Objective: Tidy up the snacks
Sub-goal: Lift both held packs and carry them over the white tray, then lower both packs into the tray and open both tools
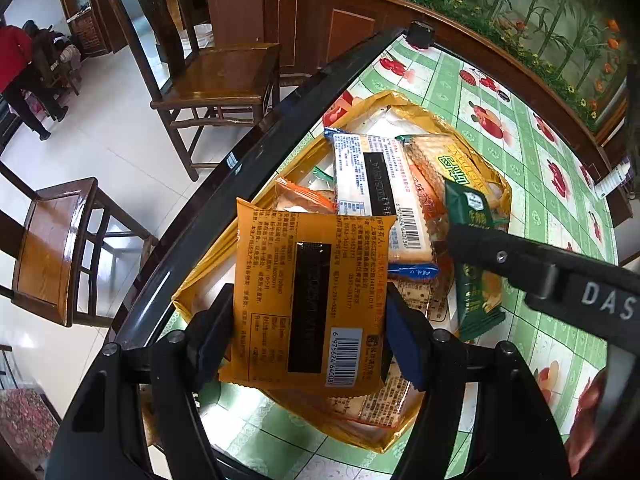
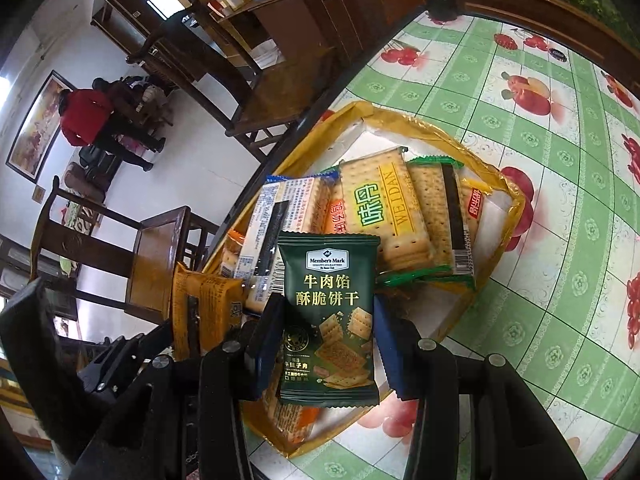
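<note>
My left gripper (image 1: 308, 332) is shut on an orange snack packet (image 1: 310, 300), barcode side up, held over a yellow-rimmed tray (image 1: 200, 288) full of cracker packs. My right gripper (image 2: 326, 340) is shut on a dark green biscuit packet (image 2: 328, 320), held above the same yellow-rimmed tray (image 2: 516, 200). In the left wrist view the green packet (image 1: 476, 280) and the right gripper's black arm (image 1: 540, 272) appear at the right. In the right wrist view the orange packet (image 2: 204, 308) and the left gripper's body sit at the lower left. Several cracker packs (image 2: 384, 212) lie in the tray.
The tray rests near the dark curved edge (image 1: 240, 168) of a table with a green checked fruit-print cloth (image 2: 540, 140). Wooden chairs (image 1: 216, 84) stand beyond the edge on a white floor. A person in red (image 2: 86, 116) stands far off. A wooden cabinet (image 1: 320, 28) lines the back.
</note>
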Available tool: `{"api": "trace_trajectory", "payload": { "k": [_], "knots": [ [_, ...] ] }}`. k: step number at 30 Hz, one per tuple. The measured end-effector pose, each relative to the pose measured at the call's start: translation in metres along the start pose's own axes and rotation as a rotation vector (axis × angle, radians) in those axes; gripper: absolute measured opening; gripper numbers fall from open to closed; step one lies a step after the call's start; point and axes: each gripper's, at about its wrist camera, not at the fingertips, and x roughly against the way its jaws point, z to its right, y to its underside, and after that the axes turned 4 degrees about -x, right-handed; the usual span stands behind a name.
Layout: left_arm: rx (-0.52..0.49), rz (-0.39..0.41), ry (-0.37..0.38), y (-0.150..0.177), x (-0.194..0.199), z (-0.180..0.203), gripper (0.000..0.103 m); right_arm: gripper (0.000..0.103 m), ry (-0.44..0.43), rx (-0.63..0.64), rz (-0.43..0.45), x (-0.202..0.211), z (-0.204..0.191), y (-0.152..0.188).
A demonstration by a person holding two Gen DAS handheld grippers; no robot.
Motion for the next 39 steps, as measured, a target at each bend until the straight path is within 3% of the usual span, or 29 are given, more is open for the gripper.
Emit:
{"api": "trace_trajectory", "payload": {
  "k": [20, 33, 39],
  "knots": [
    [-0.052, 0.028, -0.094, 0.011, -0.011, 0.016, 0.07, 0.047, 0.031, 0.01, -0.017, -0.009, 0.0, 0.004],
    [-0.018, -0.012, -0.083, 0.015, -0.021, 0.013, 0.07, 0.051, 0.058, 0.012, -0.028, -0.01, 0.0, 0.003],
    [-0.009, -0.019, -0.095, 0.016, -0.023, 0.013, 0.07, 0.058, 0.083, 0.004, -0.023, -0.012, 0.004, 0.001]
  ]
}}
